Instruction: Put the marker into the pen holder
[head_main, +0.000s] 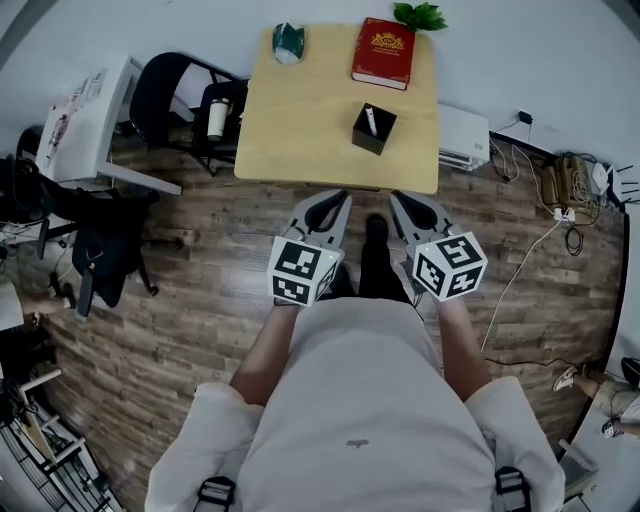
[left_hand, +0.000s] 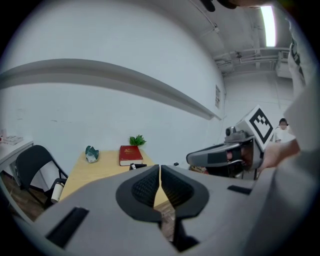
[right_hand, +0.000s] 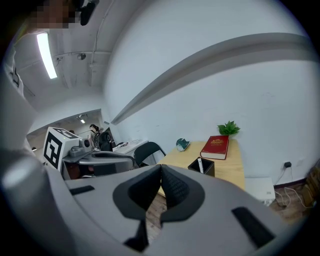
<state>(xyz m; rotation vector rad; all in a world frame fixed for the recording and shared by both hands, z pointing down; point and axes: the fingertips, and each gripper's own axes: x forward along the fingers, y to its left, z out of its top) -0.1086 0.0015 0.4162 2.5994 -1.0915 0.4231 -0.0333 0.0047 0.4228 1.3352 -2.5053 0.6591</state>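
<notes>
**Marker stood in the pen holder; both grippers shut and empty, well short of the table**

The left gripper (head_main: 338, 200) was held close to the person's body. Its jaws were pressed together with nothing between them. Far ahead of it and to its left stood a black chair (head_main: 160, 90) with a bottle (head_main: 216, 117) on the seat. Straight ahead lay a pale wooden table (head_main: 300, 130), with a crumpled green thing (head_main: 288, 42) at its far left corner.

The right gripper (head_main: 400, 200) sat just beside the left one, jaws likewise closed on nothing. Ahead of it, near the table's nearer edge, stood the pen holder (head_main: 364, 139), a small black square box. The marker (head_main: 370, 121) leaned inside it: a short white stick, its lower part hidden by the box walls. It looked light and stiff with a smooth barrel that could slip, so a grip on the exposed upper end would probably serve best.

Beyond the holder lay a red book (head_main: 383, 53), and at the far right corner a green plant (head_main: 420, 15).
</notes>
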